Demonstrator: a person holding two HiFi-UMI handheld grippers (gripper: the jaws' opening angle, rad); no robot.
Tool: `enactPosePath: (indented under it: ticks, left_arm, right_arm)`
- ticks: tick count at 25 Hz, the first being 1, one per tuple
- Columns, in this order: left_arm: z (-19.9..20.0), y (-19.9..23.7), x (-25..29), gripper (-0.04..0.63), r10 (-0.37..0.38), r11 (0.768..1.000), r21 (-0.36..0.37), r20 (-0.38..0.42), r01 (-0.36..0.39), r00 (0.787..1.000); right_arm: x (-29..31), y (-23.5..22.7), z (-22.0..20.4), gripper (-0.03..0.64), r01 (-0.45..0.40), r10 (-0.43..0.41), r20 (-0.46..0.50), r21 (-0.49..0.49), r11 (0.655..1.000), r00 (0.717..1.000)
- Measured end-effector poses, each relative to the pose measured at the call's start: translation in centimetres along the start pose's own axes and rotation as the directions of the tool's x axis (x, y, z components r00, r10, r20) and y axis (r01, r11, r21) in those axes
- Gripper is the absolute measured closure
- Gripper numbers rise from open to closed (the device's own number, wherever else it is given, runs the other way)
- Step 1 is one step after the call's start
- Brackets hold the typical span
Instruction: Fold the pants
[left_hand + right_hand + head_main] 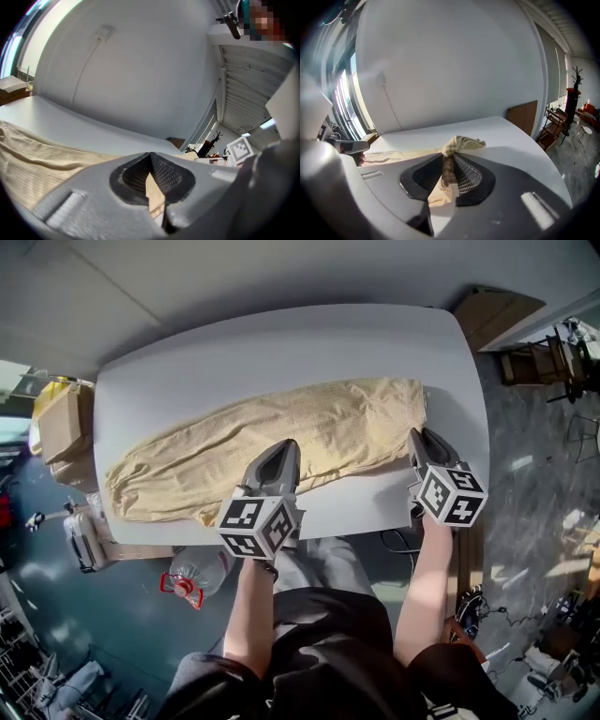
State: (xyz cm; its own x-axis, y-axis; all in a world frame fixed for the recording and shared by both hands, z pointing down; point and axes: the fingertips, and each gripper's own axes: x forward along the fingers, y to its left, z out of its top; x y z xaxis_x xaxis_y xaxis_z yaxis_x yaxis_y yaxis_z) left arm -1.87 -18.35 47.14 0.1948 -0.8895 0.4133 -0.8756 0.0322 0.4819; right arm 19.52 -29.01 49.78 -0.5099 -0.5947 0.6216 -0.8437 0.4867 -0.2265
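Tan pants (347, 418) lie stretched across the white table (281, 343), from the near left corner to the right side. My left gripper (287, 446) sits on their near edge at the middle, and in the left gripper view its jaws (150, 157) are shut with a strip of tan cloth (155, 190) between them. My right gripper (416, 435) is at the right end of the pants. In the right gripper view (447, 157) it pinches a bunched fold of the cloth (464, 143), lifted a little off the table. The left end of the pants rests flat.
Cardboard boxes (61, 423) stand on the floor left of the table. A large water bottle with a red cap (192, 577) lies below the near edge. A brown board (497, 315) leans at the back right, with a rack (553, 357) beyond. My legs are under the near edge.
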Motion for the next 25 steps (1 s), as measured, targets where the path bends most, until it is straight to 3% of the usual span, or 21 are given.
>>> enactPosePath:
  ticks: [6, 17, 25]
  left_arm:
    - [2.6, 4.9, -6.4, 0.591, 0.079, 0.997, -0.031, 0.089, -0.077, 0.993]
    - [6.5, 11.1, -16.0, 0.591, 0.166, 0.985, -0.075, 0.217, -0.153, 0.962]
    - [6.0, 17.5, -24.7, 0.591, 0.306, 0.95, -0.147, 0.259, -0.275, 0.916]
  right_arm:
    - [0.2, 7.3, 2.3, 0.54, -0.058, 0.061, 0.031, -0.089, 0.994, 0.998]
    - [0.4, 19.3, 3.7, 0.54, -0.155, 0.164, 0.035, -0.189, 0.97, 0.986]
    - [5.2, 33.2, -0.6, 0.538, -0.308, 0.29, -0.105, -0.311, 0.899, 0.951]
